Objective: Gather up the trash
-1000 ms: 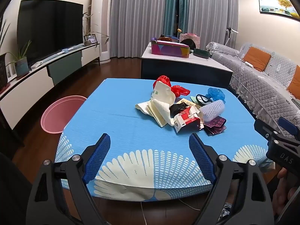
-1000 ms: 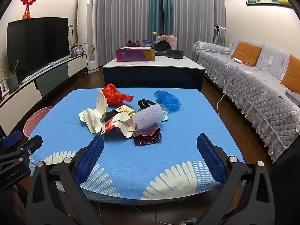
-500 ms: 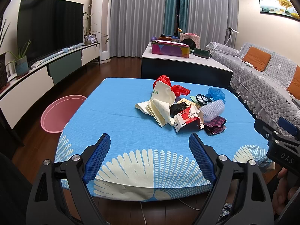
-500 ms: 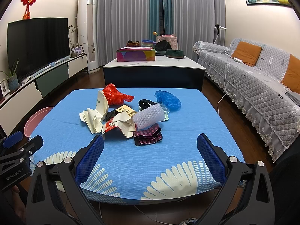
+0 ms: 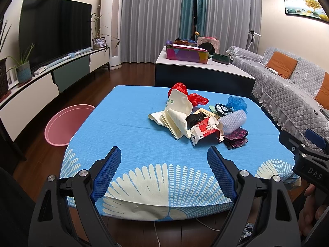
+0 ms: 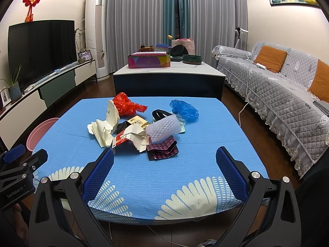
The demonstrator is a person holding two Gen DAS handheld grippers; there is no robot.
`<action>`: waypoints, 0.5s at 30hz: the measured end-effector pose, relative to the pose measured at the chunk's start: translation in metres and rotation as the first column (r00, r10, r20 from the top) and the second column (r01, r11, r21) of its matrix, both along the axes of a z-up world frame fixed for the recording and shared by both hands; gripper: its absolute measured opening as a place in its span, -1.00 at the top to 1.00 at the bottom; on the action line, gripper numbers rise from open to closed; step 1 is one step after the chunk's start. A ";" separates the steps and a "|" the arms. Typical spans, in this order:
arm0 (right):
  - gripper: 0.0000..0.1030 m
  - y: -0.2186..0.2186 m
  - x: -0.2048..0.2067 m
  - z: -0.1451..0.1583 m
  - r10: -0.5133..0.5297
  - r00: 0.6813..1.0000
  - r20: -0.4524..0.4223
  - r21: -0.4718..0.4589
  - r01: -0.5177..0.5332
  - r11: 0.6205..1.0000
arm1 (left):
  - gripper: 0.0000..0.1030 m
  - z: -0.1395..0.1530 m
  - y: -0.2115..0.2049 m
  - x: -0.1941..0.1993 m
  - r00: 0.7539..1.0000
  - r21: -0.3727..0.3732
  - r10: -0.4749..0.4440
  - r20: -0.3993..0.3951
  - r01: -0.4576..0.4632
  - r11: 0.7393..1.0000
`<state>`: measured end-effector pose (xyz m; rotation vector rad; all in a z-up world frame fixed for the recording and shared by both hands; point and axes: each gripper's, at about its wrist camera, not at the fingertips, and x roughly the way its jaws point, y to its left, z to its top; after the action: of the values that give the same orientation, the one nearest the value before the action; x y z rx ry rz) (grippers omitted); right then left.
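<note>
A pile of trash lies mid-table on the blue cloth: cream paper, a red plastic bag, a torn red-and-white carton, a white foam net, a blue plastic bag and dark maroon wrappers. A pink bin stands on the floor left of the table. My left gripper is open and empty above the table's near edge. My right gripper is open and empty, just short of the wrappers.
The table has a blue cloth with white fan prints. A coffee table with boxes stands behind it. A grey sofa runs along the right. A TV cabinet lines the left wall.
The right gripper has crept slightly towards the trash pile. The left gripper has not visibly moved.
</note>
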<state>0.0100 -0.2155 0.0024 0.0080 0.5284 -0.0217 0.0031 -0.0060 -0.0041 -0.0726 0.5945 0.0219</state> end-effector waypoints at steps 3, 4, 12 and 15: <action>-0.90 0.000 0.000 0.000 0.000 1.000 0.000 0.000 0.000 1.000 | -0.62 0.000 0.000 0.000 1.000 0.001 0.000 0.002 0.000 1.000; -0.90 0.000 0.000 0.001 0.001 1.000 0.000 0.000 -0.001 1.000 | -0.62 0.000 0.000 0.000 1.000 0.000 -0.001 0.002 0.001 1.000; -0.87 0.003 0.001 0.003 0.003 1.000 0.001 0.000 -0.003 1.000 | -0.62 0.000 0.004 -0.003 1.000 -0.001 0.000 0.003 0.000 1.000; -0.82 0.006 0.003 0.005 -0.001 1.000 0.006 -0.006 0.001 1.000 | -0.62 0.000 0.004 -0.003 1.000 -0.002 0.001 0.003 -0.001 1.000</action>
<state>0.0130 -0.2092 0.0074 0.0029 0.5226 -0.0243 0.0001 -0.0025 -0.0040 -0.0749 0.5913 0.0217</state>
